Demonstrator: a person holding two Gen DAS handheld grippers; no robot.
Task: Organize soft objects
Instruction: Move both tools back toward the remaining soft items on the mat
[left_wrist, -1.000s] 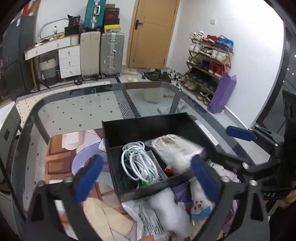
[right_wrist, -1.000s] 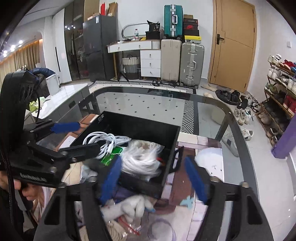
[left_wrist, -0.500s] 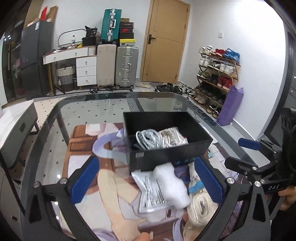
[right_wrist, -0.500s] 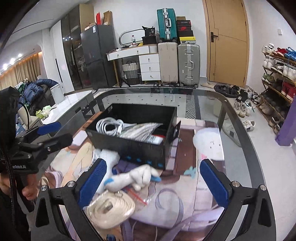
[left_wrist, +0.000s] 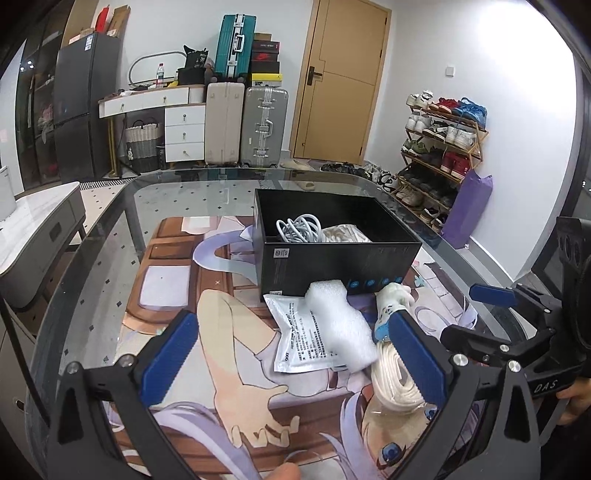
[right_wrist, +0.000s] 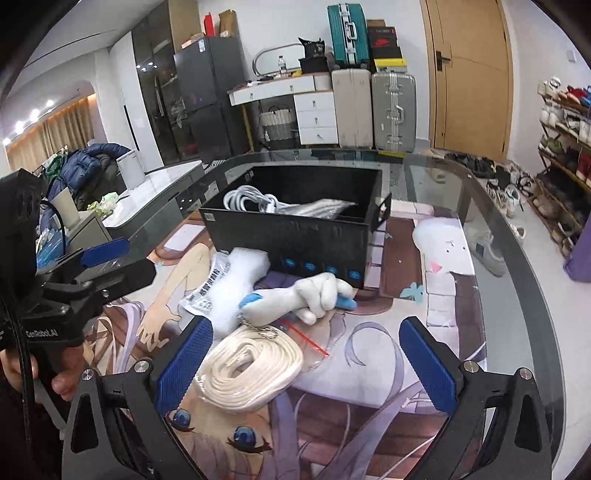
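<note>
A black box (left_wrist: 340, 258) (right_wrist: 295, 236) stands on the printed mat and holds a coiled white cable (left_wrist: 299, 229) (right_wrist: 247, 199) and a clear bag (left_wrist: 347, 234) (right_wrist: 317, 208). In front of it lie a white foam piece (left_wrist: 340, 325) (right_wrist: 240, 284), a silver pouch (left_wrist: 299, 339) (right_wrist: 207, 291), a white plush toy (right_wrist: 314, 293) (left_wrist: 391, 302) and a bagged coil of cream rope (right_wrist: 251, 365) (left_wrist: 399, 376). My left gripper (left_wrist: 291, 358) is open and empty, above the pouch and foam. My right gripper (right_wrist: 306, 365) is open and empty, above the rope.
The glass table's curved edge (right_wrist: 532, 280) runs along the right. A grey side cabinet (left_wrist: 37, 236) stands to the left. Suitcases (left_wrist: 243, 122), drawers and a shoe rack (left_wrist: 439, 147) line the room behind.
Both grippers have pulled back from over the box toward me and opened wider. The clear bag now lies inside the box. The items in front of the box have come into view.
</note>
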